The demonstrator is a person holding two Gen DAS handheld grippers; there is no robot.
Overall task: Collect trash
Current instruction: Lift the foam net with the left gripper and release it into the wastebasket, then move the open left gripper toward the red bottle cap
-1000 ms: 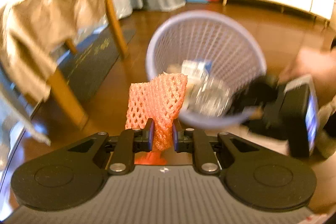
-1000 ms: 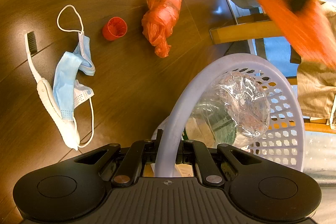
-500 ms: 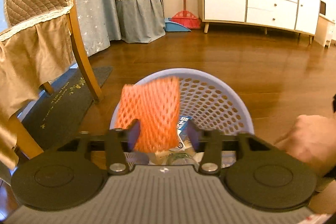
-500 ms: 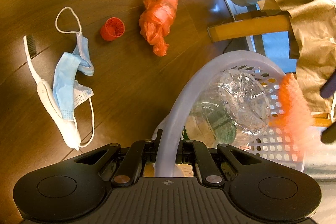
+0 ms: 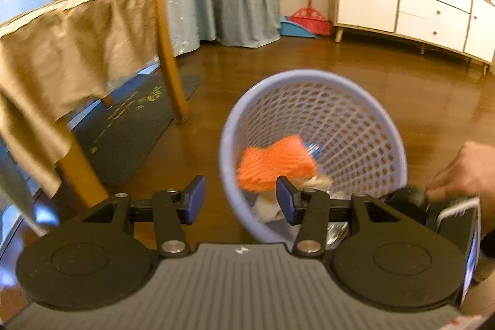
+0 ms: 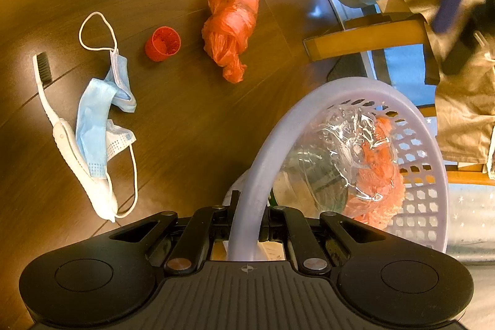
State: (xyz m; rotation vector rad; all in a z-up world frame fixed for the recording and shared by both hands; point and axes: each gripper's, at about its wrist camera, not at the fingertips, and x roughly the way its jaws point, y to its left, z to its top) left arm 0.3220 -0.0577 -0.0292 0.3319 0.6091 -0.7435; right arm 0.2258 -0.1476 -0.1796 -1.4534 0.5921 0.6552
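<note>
A lilac mesh basket (image 5: 355,126) is tipped toward me, and the orange foam net (image 5: 275,164) lies inside it on other trash. My left gripper (image 5: 239,200) is open and empty beside the basket's near rim. My right gripper (image 6: 247,225) is shut on the basket rim (image 6: 263,163); crumpled clear plastic (image 6: 340,144) and the orange net (image 6: 380,175) show inside. On the table lie an orange plastic bag (image 6: 232,23), a red cap (image 6: 162,44), a blue face mask (image 6: 99,119) and a white toothbrush (image 6: 65,138).
A wooden chair (image 5: 168,57) draped in tan cloth (image 5: 62,57) stands left of the basket, with a dark mat (image 5: 123,126) on the floor. A white cabinet (image 5: 417,5) lines the far wall. A person's hand (image 5: 464,172) holds the right gripper.
My left gripper opened and let go of the orange foam net, which dropped into the basket. The left gripper then pulled back. The right gripper kept its hold on the rim.
</note>
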